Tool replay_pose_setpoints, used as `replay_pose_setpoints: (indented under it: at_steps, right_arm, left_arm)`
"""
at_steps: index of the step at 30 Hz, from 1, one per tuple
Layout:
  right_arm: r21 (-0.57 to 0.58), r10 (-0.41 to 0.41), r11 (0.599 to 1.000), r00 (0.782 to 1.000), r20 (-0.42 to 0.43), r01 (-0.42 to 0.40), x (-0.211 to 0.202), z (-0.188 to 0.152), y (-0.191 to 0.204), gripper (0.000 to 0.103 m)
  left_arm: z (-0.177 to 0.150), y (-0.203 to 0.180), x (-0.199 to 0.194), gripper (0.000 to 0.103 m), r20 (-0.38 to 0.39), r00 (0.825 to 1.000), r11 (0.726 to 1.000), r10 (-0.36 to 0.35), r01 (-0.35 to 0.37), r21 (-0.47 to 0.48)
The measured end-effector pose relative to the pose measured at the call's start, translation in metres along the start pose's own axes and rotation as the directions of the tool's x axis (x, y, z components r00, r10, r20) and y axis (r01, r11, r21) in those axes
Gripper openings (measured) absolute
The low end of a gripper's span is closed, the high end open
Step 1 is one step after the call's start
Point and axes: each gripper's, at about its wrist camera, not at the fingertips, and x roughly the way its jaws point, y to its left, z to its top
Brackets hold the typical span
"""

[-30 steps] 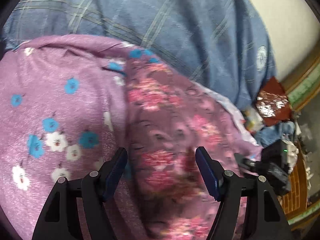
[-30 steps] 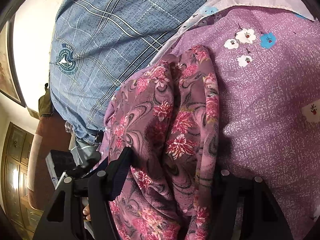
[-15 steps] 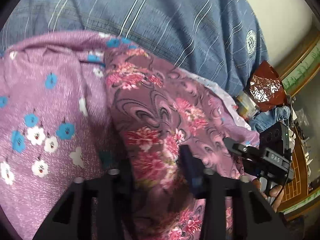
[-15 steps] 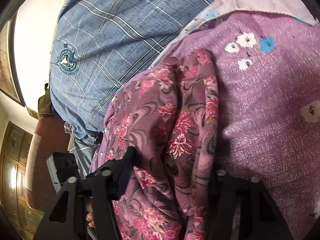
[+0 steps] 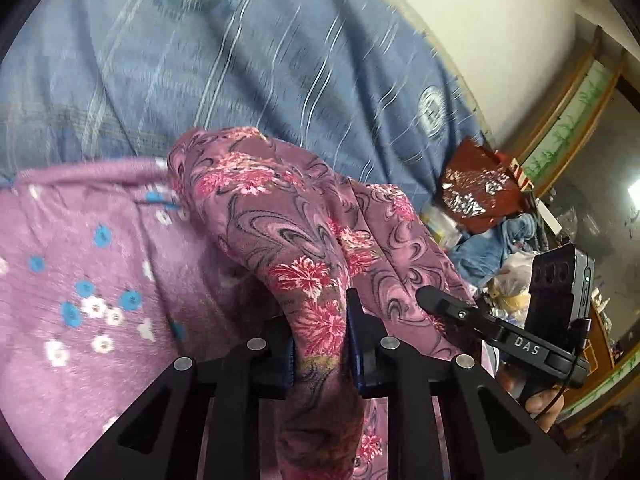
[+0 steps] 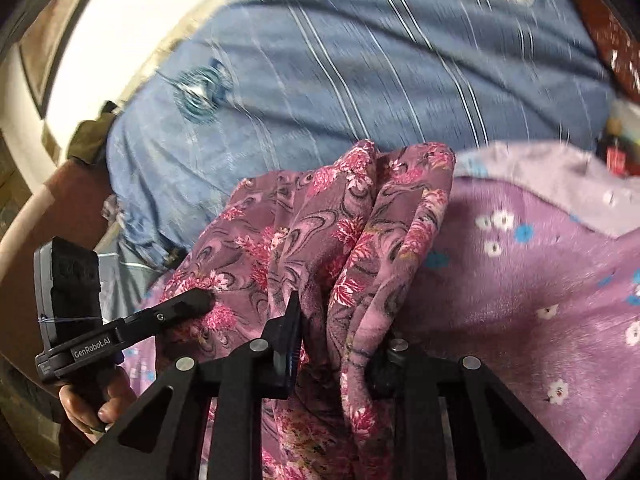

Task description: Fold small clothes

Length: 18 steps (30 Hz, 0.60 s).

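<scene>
Left wrist view is showing your left gripper (image 5: 320, 340) clenching a bunched fold of the mauve garment printed with pink flowers and dark swirls (image 5: 288, 224), the cloth pinched tight between its two blue-padded fingers (image 5: 354, 344). That garment is draping over a purple sheet dotted with blue and white flowers (image 5: 80, 280), and behind both a blue striped cloth with round emblems (image 5: 260, 60) is filling the background, blurred. Your right gripper (image 5: 436, 300) is showing at the right side of this view, its tip touching the same garment.

Right wrist view is showing your right gripper (image 6: 336, 344) grasping another gathered section of the mauve floral garment (image 6: 360, 232), with folds bulging up between the fingers and hanging over the right one. The purple flowered sheet (image 6: 540, 300) is lying just beside it. Your left hand (image 6: 94, 400) is holding the other gripper's handle at the lower left.
</scene>
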Motion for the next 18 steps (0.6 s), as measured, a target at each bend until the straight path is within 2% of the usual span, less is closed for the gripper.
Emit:
replay_pose_setpoints:
  at_steps: [3, 6, 10, 12, 14, 15, 16, 17, 18]
  right_arm:
    - [0.002, 0.059, 0.998, 0.998, 0.032, -0.06, -0.021, -0.001, 0.018, 0.023]
    - [-0.015, 0.117, 0.993, 0.992, 0.037, -0.117, -0.033, -0.007, 0.045, 0.023]
    - [0.005, 0.167, 0.986, 0.986, 0.01, -0.167, -0.03, -0.022, 0.069, 0.023]
    - [0.015, 0.162, 0.987, 0.986, -0.028, -0.162, -0.018, -0.036, 0.077, 0.023]
    - [0.024, 0.147, 0.989, 0.986, -0.08, -0.145, -0.001, -0.054, 0.078, 0.023]
    - [0.032, 0.124, 0.992, 0.985, -0.117, -0.121, 0.012, -0.067, 0.077, 0.023]
    - [0.04, 0.102, 0.994, 0.983, -0.15, -0.097, 0.025, -0.079, 0.073, 0.025]
    - [0.044, 0.07, 0.997, 0.98, -0.187, -0.063, 0.037, -0.091, 0.069, 0.028]
    - [0.034, 0.015, 0.999, 0.978, -0.207, -0.008, 0.047, -0.101, 0.066, 0.04]
  left_arm:
    - [-0.005, -0.004, -0.043, 0.019, 0.037, 0.999, 1.0, 0.009, -0.01, 0.027]
    - [-0.012, -0.002, -0.083, 0.019, 0.043, 0.997, 0.998, 0.059, -0.061, 0.029]
    - [-0.039, 0.012, -0.122, 0.019, 0.01, 0.99, 0.99, 0.138, -0.138, 0.029]
    - [-0.062, 0.026, -0.125, 0.019, -0.039, 0.982, 0.983, 0.183, -0.183, 0.023]
    - [-0.086, 0.046, -0.119, 0.021, -0.114, 0.965, 0.971, 0.235, -0.238, -0.009]
    - [-0.097, 0.057, -0.11, 0.023, -0.156, 0.948, 0.958, 0.279, -0.285, -0.017]
    - [-0.11, 0.068, -0.099, 0.025, -0.214, 0.907, 0.929, 0.362, -0.369, 0.005]
    - [-0.117, 0.072, -0.097, 0.031, -0.23, 0.895, 0.921, 0.382, -0.389, 0.016]
    - [-0.118, 0.072, -0.102, 0.033, -0.216, 0.901, 0.923, 0.377, -0.384, 0.008]
